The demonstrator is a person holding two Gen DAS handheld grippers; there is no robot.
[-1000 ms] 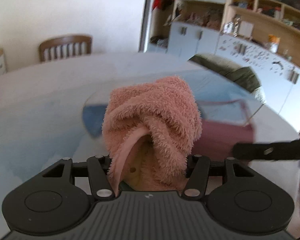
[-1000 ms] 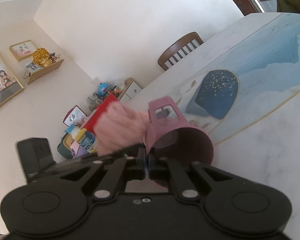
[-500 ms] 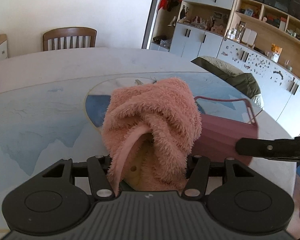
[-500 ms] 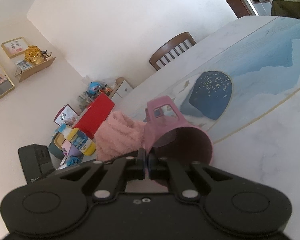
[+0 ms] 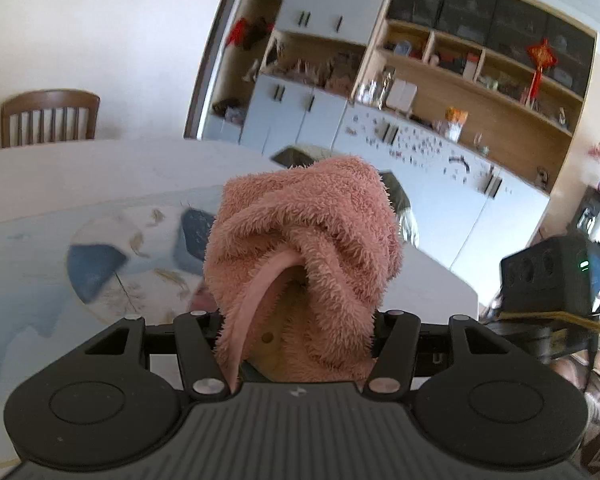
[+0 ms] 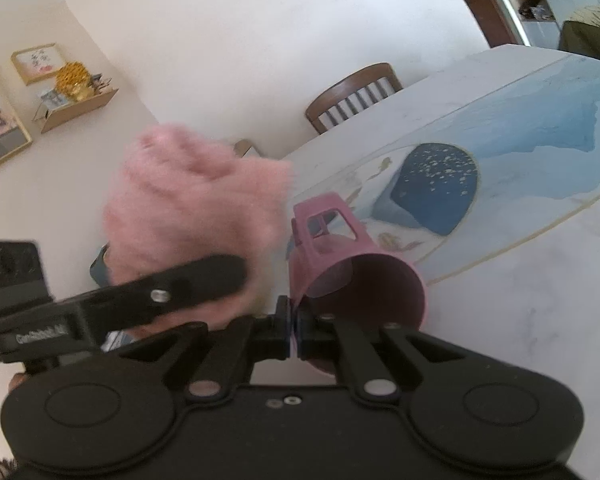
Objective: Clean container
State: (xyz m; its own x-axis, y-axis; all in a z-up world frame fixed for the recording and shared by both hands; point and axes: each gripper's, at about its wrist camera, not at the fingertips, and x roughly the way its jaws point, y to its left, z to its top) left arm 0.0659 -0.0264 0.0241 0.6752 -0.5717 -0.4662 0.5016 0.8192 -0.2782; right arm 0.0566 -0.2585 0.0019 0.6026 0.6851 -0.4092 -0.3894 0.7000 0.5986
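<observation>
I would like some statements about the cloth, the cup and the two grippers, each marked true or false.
1. The left gripper holds a fluffy pink cloth. True.
2. The right gripper is open and holds nothing. False: it is shut on the rim of the pink cup.
3. The cloth is stuffed inside the cup. False: it is outside, beside the cup.
4. A wooden chair stands at the table's far edge. True.

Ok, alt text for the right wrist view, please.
The right gripper is shut on the rim of a pink cup with a handle, held on its side above a marble table. To its left, the left gripper holds a blurred fluffy pink cloth beside the cup, outside it.
</observation>
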